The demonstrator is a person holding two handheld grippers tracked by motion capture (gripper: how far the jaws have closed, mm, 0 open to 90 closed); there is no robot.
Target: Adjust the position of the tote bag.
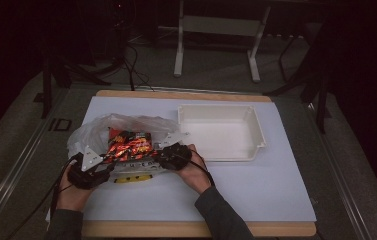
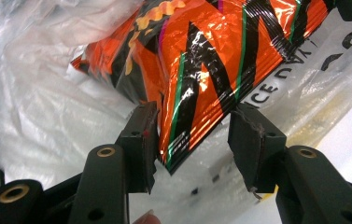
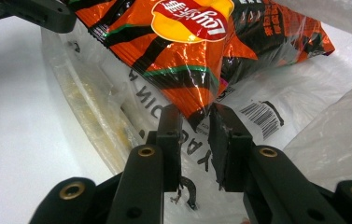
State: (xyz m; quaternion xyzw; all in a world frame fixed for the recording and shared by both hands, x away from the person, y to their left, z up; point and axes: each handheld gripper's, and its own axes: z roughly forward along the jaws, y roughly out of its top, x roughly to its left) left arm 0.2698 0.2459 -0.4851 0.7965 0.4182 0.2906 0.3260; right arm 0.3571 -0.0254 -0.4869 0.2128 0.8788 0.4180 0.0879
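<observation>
An orange and black chip bag [image 1: 128, 145] lies on a crumpled clear plastic bag [image 1: 88, 132] at the left of the white mat. My left gripper [image 1: 107, 162] is at the chip bag's near left end. In the left gripper view the jaws stand wide apart around a corner of the chip bag [image 2: 211, 56], and the left gripper [image 2: 194, 112] is open. My right gripper [image 1: 159, 156] is at the bag's right end. Its jaws stand close together at a corner of the chip bag [image 3: 187, 46], a gap showing between them, so the right gripper [image 3: 194, 112] is open.
An empty white bin [image 1: 256, 135] stands right of the bags, near the right hand. The printed plastic bag [image 3: 304, 107] spreads under and behind the chips. The white mat [image 1: 256, 190] covers the wooden table; dark floor and a stand's legs lie beyond.
</observation>
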